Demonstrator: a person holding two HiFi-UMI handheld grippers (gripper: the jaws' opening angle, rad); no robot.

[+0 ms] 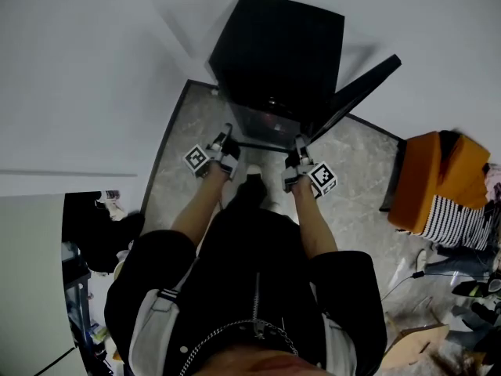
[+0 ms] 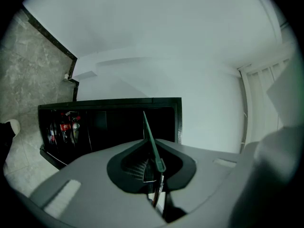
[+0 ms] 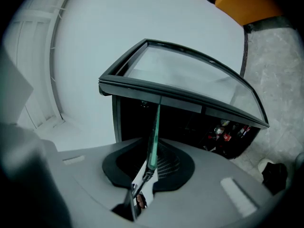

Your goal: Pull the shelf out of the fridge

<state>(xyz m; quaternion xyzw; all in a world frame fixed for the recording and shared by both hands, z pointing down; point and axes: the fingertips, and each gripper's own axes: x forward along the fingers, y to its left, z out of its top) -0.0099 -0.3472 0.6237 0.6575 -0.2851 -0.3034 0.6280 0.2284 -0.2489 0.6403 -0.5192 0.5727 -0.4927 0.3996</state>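
1. While your left hand-held gripper [image 1: 227,141] and right hand-held gripper [image 1: 300,152] pinch its near edge, jaws nearly closed, the glass shelf [image 1: 264,128] spans between them.
2. It reaches ahead toward the fridge [image 1: 278,53]; pull evenly backward.

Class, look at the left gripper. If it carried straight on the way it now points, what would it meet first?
The left gripper is shut on the edge of the glass shelf. Straight ahead lies the open front of the fridge, so it would probably pass into the dark compartment, though depth is unclear.
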